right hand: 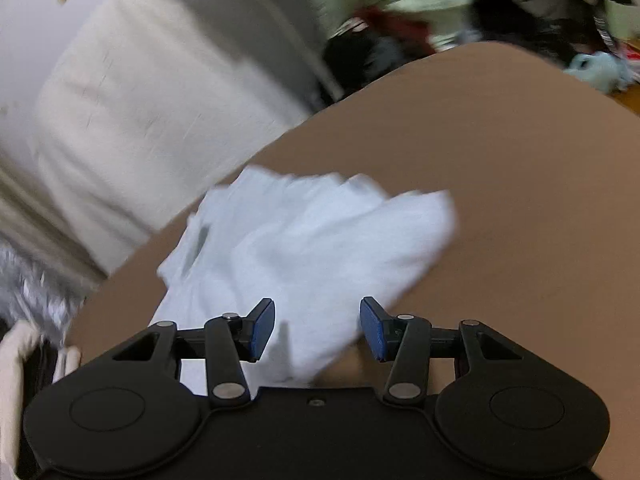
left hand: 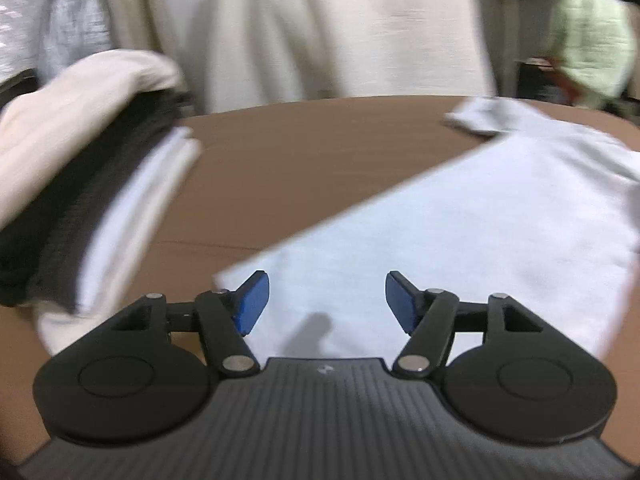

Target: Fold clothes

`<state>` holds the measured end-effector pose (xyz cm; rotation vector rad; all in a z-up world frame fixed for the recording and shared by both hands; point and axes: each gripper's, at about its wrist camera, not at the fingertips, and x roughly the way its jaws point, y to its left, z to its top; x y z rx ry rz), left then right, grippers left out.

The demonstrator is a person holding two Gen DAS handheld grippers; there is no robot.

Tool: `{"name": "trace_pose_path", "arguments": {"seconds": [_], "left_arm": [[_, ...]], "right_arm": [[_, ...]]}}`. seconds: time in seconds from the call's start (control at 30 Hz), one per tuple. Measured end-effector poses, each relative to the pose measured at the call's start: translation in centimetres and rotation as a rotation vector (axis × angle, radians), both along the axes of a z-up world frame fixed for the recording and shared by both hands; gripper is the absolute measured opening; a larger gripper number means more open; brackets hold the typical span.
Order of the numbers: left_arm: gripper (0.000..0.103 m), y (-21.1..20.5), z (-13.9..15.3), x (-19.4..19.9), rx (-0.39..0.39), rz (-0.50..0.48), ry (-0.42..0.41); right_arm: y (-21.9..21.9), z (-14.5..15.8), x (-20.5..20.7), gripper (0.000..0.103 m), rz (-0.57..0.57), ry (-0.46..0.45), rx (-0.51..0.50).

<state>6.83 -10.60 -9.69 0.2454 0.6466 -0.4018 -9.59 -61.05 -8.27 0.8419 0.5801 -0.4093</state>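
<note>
A pale blue-white garment [left hand: 460, 216] lies partly folded on the brown table [left hand: 280, 168], stretching from the near middle to the far right in the left wrist view. My left gripper [left hand: 327, 302] hovers over its near end, open, with nothing between the blue pads [left hand: 252, 304]. In the right wrist view the same garment [right hand: 304, 240] lies rumpled near the table's [right hand: 520, 200] left edge. Over its near corner my right gripper [right hand: 317, 330] stands open, and its pads [right hand: 372, 330] grip nothing.
A stack of folded clothes [left hand: 80, 184], cream on top, then dark, then pale, sits at the table's left. Cream fabric [left hand: 320, 28] hangs behind the table. A light green garment [left hand: 592, 36] and a heap of mixed clothes [right hand: 400, 40] lie beyond the far edge.
</note>
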Motion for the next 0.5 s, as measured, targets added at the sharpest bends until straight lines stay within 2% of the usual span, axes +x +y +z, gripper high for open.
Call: {"name": "trace_pose_path", "arguments": {"seconds": [0.07, 0.17, 0.2, 0.27, 0.37, 0.43, 0.5], "left_arm": [[0.067, -1.6, -0.3, -2.1, 0.01, -0.094, 0.026], [0.07, -4.0, -1.1, -5.8, 0.07, -0.243, 0.049], [0.071, -4.8, -1.5, -7.5, 0.104, -0.287, 0.038], [0.072, -6.0, -2.4, -10.4, 0.191, -0.358, -0.006], [0.073, -6.9, -3.9, -13.1, 0.333, -0.354, -0.073], [0.073, -7.0, -5.0, -13.3, 0.394, -0.345, -0.065], [0.073, -6.9, -5.6, -13.2, 0.404, -0.347, -0.022]], "right_arm": [[-1.3, -0.8, -2.1, 0.061, -0.059, -0.056, 0.129], [-2.8, -3.3, -3.3, 0.061, -0.123, -0.112, 0.335], [-2.8, -3.9, -3.0, 0.061, -0.121, -0.104, 0.362], [-2.9, -5.0, -2.2, 0.061, -0.12, -0.079, 0.389], [-2.8, -6.4, -0.5, 0.062, -0.148, -0.073, 0.39], [-2.8, -6.9, 0.6, 0.062, -0.191, -0.091, 0.384], [-2.7, -7.1, 1.6, 0.062, -0.204, -0.099, 0.355]]}}
